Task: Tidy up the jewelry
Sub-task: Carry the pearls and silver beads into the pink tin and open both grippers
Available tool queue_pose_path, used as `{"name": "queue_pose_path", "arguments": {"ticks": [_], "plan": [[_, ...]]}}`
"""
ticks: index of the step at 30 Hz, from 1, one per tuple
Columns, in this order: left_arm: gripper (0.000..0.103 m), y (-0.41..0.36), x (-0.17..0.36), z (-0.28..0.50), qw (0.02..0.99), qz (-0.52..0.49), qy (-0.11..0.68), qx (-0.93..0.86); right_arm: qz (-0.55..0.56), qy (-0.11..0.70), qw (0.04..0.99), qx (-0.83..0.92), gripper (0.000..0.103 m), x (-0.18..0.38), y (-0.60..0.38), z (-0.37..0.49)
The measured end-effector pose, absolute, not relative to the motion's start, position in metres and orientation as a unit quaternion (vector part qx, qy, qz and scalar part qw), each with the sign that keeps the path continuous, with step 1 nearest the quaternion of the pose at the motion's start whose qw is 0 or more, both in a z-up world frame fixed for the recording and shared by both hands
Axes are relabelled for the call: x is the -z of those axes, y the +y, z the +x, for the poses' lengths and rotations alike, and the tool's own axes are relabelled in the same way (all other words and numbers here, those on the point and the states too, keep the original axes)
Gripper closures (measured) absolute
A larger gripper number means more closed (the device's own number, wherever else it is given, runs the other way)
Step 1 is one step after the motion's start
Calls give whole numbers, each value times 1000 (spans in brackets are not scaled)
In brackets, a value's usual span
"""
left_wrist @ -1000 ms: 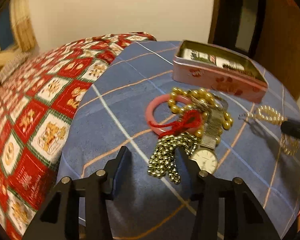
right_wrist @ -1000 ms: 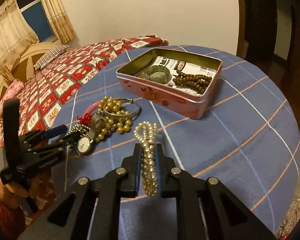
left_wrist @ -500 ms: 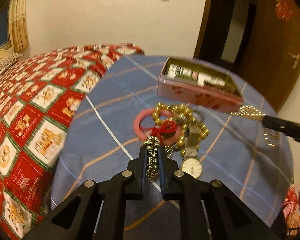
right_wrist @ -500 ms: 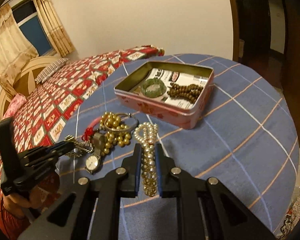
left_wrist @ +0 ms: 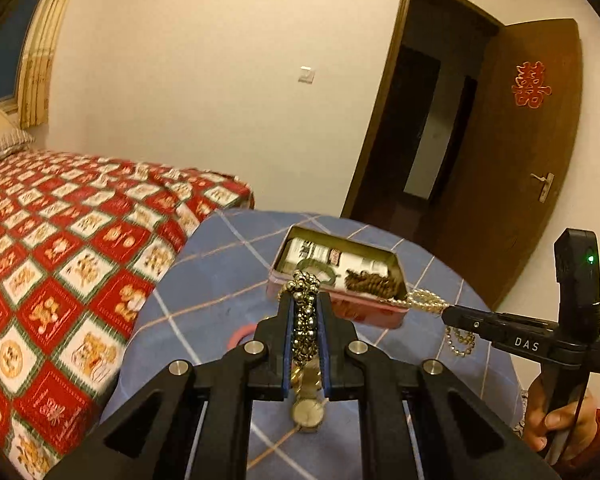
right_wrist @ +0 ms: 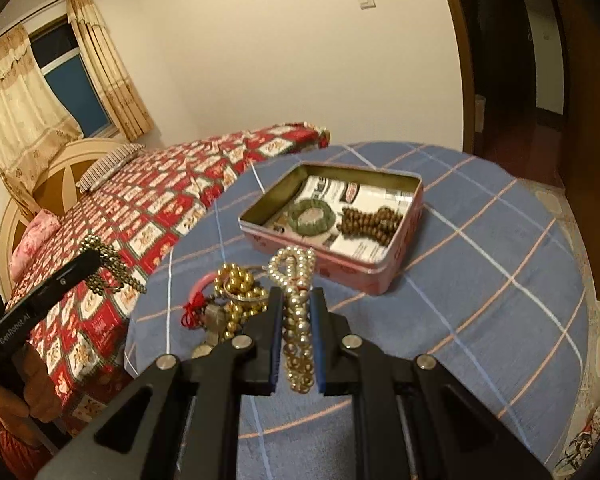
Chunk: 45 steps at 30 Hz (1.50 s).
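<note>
My left gripper (left_wrist: 305, 300) is shut on a dark gold bead chain (left_wrist: 306, 312) and holds it in the air, level with the near wall of the pink tin (left_wrist: 374, 310); the chain also shows in the right wrist view (right_wrist: 108, 270). My right gripper (right_wrist: 296, 300) is shut on a pearl necklace (right_wrist: 294, 280), lifted just before the tin (right_wrist: 404, 236). The tin holds a green bangle (right_wrist: 312, 216) and brown wooden beads (right_wrist: 370, 218). On the blue cloth lie a gold watch (left_wrist: 308, 414), gold beads (right_wrist: 236, 280) and a pink bangle (right_wrist: 202, 282).
The round table (right_wrist: 480, 300) has a blue checked cloth. A bed with a red patterned cover (left_wrist: 60, 248) touches its left side. An open brown door (left_wrist: 528, 152) stands behind the table on the right.
My left gripper closed on the dark gold chain and lifted it off the pile toward the tin. My right gripper rose with the pearl necklace, still shut.
</note>
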State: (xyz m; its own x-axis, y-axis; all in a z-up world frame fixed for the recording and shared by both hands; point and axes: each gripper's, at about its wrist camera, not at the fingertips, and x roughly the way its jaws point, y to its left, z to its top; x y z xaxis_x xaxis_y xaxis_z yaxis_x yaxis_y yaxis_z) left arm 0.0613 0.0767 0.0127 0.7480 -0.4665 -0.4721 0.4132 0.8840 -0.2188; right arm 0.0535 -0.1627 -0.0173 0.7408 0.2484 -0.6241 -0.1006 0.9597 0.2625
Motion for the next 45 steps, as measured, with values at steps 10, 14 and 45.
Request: {"name": "queue_pose_path", "arguments": {"ticks": [10,14,45], "plan": [[93,41,-25,85,933,-52,246,258,113,311,940,-84,87,-7,-172,68],[93,19,-26,102,928,-54,248,272,113,304,943,-78,87,-11,-175,80],[93,-65,33,215,913,-16,324,248,92,369,925,-2,87,42,-210,189]]}}
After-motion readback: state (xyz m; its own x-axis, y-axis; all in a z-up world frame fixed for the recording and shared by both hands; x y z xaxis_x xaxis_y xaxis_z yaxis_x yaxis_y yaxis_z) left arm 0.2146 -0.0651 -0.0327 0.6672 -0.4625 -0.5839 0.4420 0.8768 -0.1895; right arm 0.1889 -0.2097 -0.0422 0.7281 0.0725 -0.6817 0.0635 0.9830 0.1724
